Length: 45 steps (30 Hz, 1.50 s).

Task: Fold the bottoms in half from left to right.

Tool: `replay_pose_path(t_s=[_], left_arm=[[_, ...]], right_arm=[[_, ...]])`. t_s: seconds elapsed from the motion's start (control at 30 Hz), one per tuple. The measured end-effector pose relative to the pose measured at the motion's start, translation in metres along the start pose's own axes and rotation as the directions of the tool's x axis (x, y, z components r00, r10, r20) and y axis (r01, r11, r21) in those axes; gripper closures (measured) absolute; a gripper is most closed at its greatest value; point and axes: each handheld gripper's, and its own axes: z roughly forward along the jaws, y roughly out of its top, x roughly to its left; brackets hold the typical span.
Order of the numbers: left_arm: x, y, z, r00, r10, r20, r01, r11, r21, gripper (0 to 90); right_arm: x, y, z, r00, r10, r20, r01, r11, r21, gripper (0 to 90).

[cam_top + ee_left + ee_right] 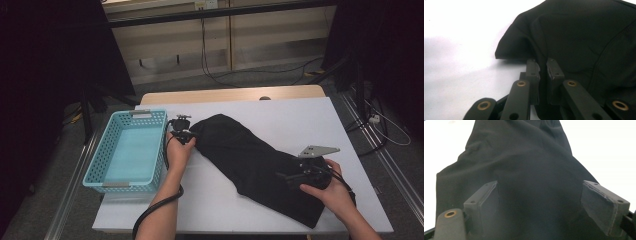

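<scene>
High view is looking forward and down over the whole bench (300,120). Both tool views are sitting close, facing the black cloth (250,160) ahead, shared by all three.

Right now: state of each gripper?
Left gripper: shut on the black garment.
Right gripper: open, jaws wide over the garment.

The room is dim, but the white counter (280,115) glares brightly in both gripper views; close jaws look blurry.
</scene>
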Motion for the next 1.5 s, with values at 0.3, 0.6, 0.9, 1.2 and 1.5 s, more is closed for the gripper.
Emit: replay_pose_path(t_s=[0.3,0.6,0.9,1.2,1.5], left_arm=[[0.008,0.012,-0.013,0.9999,-0.013,-0.003,0.013,0.9998,-0.018,83.8],[0.024,0.025,-0.030,0.9978,-0.018,-0.064,0.014,0.9987,-0.049,84.1],[0.017,0.031,-0.040,0.9982,0.016,-0.059,-0.020,0.9970,-0.075,84.1],[-0.007,0.026,-0.045,0.9951,0.084,0.051,-0.078,0.9911,-0.108,84.0],[-0.044,0.010,-0.045,0.9686,0.169,0.183,-0.137,0.9751,-0.175,83.9]], right_arm=[[-0.003,-0.002,-0.002,1.0000,0.008,0.004,-0.008,1.0000,0.001,15.4],[-0.007,-0.004,-0.007,0.9998,0.016,0.014,-0.016,0.9998,-0.010,15.3],[-0.009,-0.003,-0.008,0.9997,0.020,0.014,-0.019,0.9997,-0.013,14.9],[-0.006,-0.003,-0.006,0.9997,0.021,0.011,-0.021,0.9997,-0.009,14.5],[-0.003,-0.002,-0.003,0.9999,0.009,0.006,-0.009,0.9999,-0.007,14.3]])
